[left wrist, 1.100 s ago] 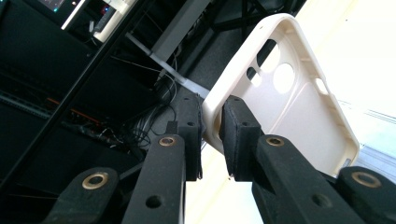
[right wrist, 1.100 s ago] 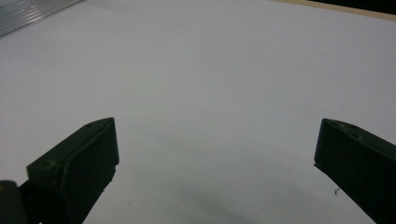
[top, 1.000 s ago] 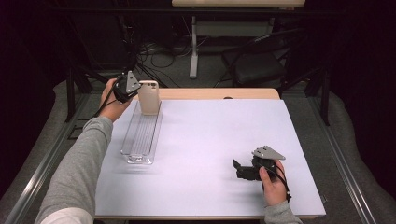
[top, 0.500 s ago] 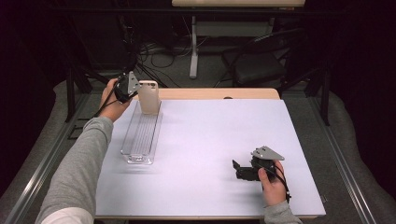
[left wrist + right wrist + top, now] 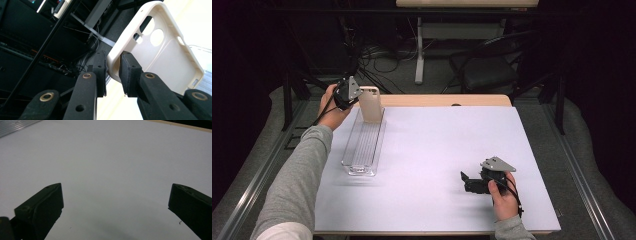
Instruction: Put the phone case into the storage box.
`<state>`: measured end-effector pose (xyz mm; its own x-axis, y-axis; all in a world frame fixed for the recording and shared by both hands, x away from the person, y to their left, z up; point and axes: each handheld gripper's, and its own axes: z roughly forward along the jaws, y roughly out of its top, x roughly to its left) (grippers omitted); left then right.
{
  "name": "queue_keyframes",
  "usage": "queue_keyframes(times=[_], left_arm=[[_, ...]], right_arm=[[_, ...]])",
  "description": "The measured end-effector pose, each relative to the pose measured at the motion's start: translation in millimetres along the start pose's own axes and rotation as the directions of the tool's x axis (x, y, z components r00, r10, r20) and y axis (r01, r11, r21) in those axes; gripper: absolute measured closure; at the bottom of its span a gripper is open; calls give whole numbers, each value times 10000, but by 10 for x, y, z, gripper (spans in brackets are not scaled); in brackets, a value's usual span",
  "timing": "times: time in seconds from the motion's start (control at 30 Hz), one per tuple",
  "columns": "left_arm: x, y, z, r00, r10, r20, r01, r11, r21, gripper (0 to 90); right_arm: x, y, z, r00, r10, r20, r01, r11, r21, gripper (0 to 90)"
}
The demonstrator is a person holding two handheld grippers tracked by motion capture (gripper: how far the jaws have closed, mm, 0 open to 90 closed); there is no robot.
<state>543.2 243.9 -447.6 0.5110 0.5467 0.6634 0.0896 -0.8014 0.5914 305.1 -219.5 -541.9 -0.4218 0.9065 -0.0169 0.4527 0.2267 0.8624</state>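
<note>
Cream phone case (image 5: 160, 47): standing upright at the far end of the clear tray (image 5: 362, 150); left gripper (image 5: 113, 72) pinching its rim, jaws just easing apart, suggesting release is beginning; right gripper (image 5: 115, 202) resting wide and empty on the white table (image 5: 437, 150).

In the left gripper view, the cream phone case (image 5: 160, 57) ran off the top edge, and the left tongs (image 5: 113, 72) covered part of its rim. In the high view, the case's foot stood hidden inside the clear tray (image 5: 362, 150). The right tongs (image 5: 115, 202) were cut off at both lower corners.
</note>
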Motion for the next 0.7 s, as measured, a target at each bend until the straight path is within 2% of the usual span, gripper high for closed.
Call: queue_keyframes(times=[0.17, 0.23, 0.5, 0.7], left_arm=[[-4, 0, 8, 9999, -103, -21, 103, 9999, 49, 717], [-2, 3, 8, 9996, -287, -72, 287, 9996, -11, 671], [4, 7, 7, 9989, -446, -174, 446, 9990, -26, 527], [16, 2, -6, 9975, -705, -94, 706, 9974, 108, 486]], right_arm=[[2, 0, 0, 10000, 18, -10, -18, 10000, 8, 0], [0, 0, 0, 10000, 5, -9, -5, 10000, -4, 0], [2, 1, -1, 10000, 9, -14, -9, 10000, -17, 0], [6, 2, -2, 10000, -5, -15, 5, 10000, -9, 0]])
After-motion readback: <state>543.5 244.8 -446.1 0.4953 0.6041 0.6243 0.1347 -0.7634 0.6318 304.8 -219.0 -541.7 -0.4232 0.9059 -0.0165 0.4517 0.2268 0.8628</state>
